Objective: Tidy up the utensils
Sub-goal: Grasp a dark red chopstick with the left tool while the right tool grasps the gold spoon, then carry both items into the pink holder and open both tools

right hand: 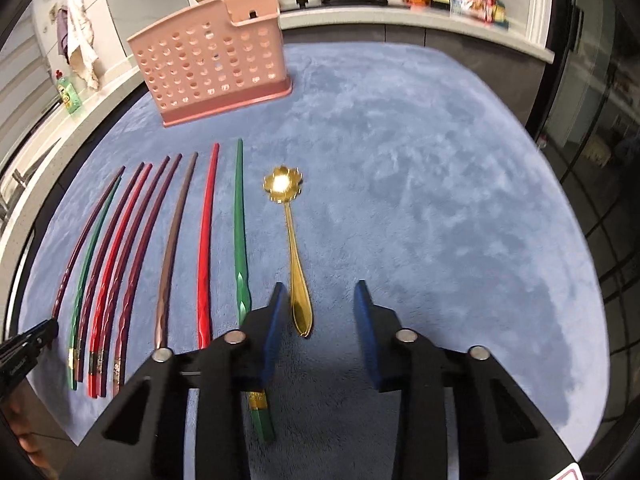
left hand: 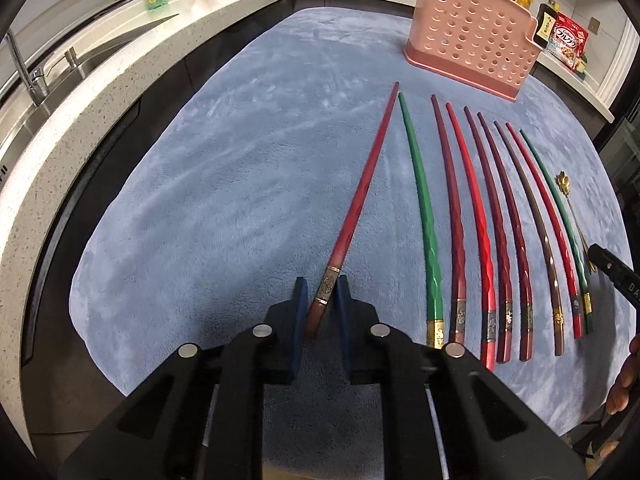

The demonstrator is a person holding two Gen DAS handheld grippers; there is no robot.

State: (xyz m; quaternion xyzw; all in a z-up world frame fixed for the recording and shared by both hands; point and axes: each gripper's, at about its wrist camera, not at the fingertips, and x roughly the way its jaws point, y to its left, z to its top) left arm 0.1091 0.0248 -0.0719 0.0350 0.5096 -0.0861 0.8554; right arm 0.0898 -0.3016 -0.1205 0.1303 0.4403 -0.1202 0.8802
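Blue fleece cloth (left hand: 240,200) is spread over the worktop, and the utensils are laid on it. One dark red chopstick (left hand: 360,200) is pinched near its banded end by the left gripper (left hand: 322,300), whose pads are nearly pressed together on it – its tip is angled toward the pink holder (left hand: 472,40) standing at the far edge of the cloth. Just beside it, the other chopsticks (left hand: 500,220) are lined up side by side in a row. The gold spoon (right hand: 294,248) is placed to the right of that row, with its handle end set between the fingers of the right gripper (right hand: 320,304); the left pad is seen right beside the handle, the right pad well apart from it, so the jaws are still spread and no grip is shown. Wide bare cloth is left open to the right of the spoon – and to the left of the held chopstick, up to the pale stone counter edge (left hand: 80,120)
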